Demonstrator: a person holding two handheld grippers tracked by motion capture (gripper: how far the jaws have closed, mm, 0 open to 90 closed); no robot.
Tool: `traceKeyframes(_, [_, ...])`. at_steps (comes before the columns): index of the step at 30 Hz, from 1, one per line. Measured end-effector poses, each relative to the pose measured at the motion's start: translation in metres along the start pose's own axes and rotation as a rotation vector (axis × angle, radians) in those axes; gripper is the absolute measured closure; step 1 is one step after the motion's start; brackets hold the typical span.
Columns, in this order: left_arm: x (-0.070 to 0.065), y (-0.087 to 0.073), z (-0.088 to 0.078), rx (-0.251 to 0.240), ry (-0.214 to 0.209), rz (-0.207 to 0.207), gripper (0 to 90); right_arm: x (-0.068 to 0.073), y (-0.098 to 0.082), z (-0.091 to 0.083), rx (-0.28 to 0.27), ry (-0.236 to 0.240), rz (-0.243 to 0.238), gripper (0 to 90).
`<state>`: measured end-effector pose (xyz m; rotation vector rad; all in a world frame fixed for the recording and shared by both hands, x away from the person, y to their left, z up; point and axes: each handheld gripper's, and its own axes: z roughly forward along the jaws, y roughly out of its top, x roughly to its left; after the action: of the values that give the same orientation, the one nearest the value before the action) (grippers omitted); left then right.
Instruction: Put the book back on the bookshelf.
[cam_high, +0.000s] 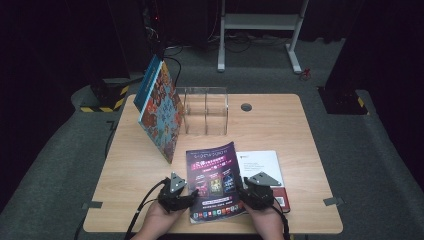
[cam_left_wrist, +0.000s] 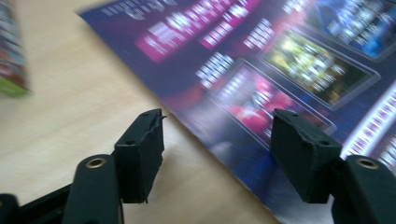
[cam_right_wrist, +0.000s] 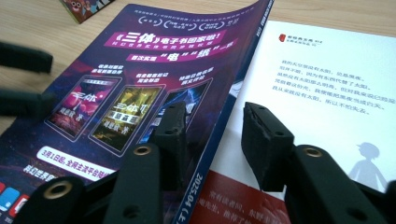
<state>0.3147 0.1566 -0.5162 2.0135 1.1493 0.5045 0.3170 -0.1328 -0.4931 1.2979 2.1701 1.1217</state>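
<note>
A purple magazine (cam_high: 215, 180) lies at the table's front centre, its right side resting over a white and red book (cam_high: 260, 162). My left gripper (cam_high: 192, 193) is at the magazine's left edge. In the left gripper view the gripper (cam_left_wrist: 217, 144) is open, one jaw over bare wood and the other over the magazine (cam_left_wrist: 280, 60). My right gripper (cam_high: 244, 192) is at the magazine's right edge. In the right gripper view the gripper (cam_right_wrist: 215, 135) is open astride the slightly raised spine, with the magazine (cam_right_wrist: 140, 84) on one side and the white book (cam_right_wrist: 327, 84) on the other.
A colourful book (cam_high: 161, 112) leans upright against a clear acrylic holder (cam_high: 206, 110) at the back left of the wooden table (cam_high: 280, 125). A round cable grommet (cam_high: 246, 107) sits behind the holder. The floor beyond is dark, with a white stand's legs.
</note>
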Motion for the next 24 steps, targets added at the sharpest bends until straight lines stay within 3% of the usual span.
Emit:
traceKeyframes(2, [0.006, 0.002, 0.002, 0.008, -0.013, -0.017, 45.4, 0.003, -0.003, -0.003, 0.001, 0.002, -0.002, 67.2])
traceKeyframes(6, [0.005, 0.003, 0.009, 0.038, -0.066, -0.042, 53.0, 0.007, -0.006, -0.006, -0.001, -0.002, -0.012, 69.6])
traceKeyframes(9, [0.005, 0.004, 0.010, 0.041, -0.063, -0.042, 51.9, 0.008, -0.007, -0.009, -0.009, -0.004, -0.014, 70.9])
traceKeyframes(14, [0.007, 0.005, 0.013, 0.045, -0.091, -0.077, 51.7, 0.014, -0.012, -0.015, -0.012, -0.015, -0.023, 71.5])
traceKeyframes(24, [0.002, 0.010, 0.019, 0.034, -0.096, -0.028, 52.0, 0.015, -0.019, -0.027, -0.026, -0.018, -0.015, 71.1])
